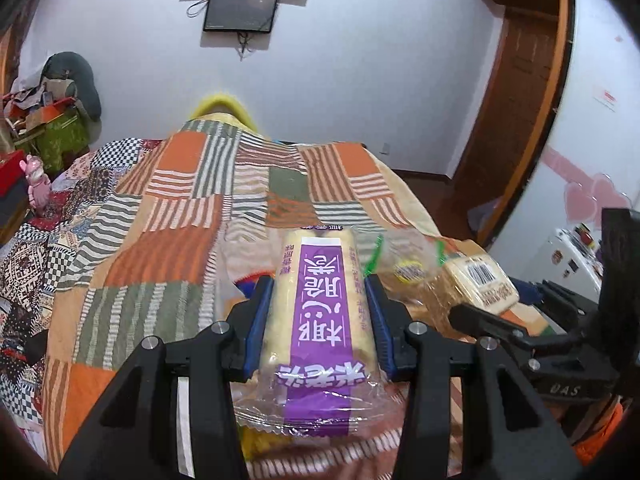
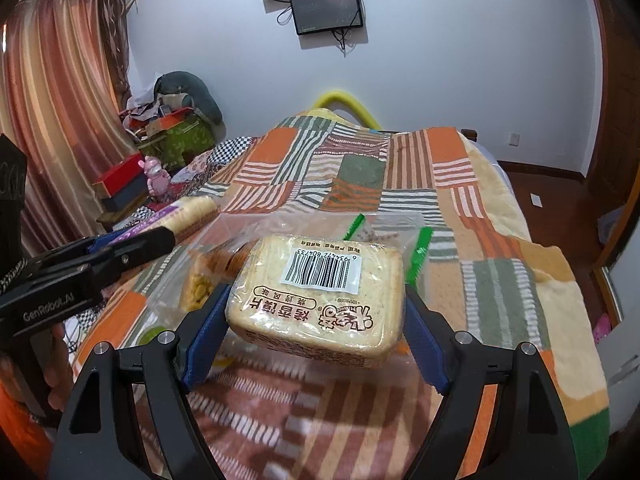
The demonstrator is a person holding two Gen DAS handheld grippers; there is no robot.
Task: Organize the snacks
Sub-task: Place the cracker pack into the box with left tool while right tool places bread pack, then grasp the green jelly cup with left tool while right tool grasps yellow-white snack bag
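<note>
My left gripper (image 1: 320,292) is shut on a long cream snack pack with a purple label (image 1: 322,312), held above the bed. My right gripper (image 2: 316,300) is shut on a square cream snack pack with a barcode (image 2: 320,292), also held above the bed. In the left wrist view the square pack (image 1: 478,280) and right gripper show at the right. In the right wrist view the purple pack (image 2: 188,212) and left gripper show at the left. A clear zip bag with green seal strips (image 2: 360,228) lies on the quilt behind the square pack, with other snacks (image 2: 200,284) beside it.
A striped patchwork quilt (image 1: 180,220) covers the bed. A pink toy (image 2: 156,176), boxes and clutter stand at the left by the curtain (image 2: 60,120). A wooden door (image 1: 516,92) is at the right. Screens (image 2: 328,8) hang on the far wall.
</note>
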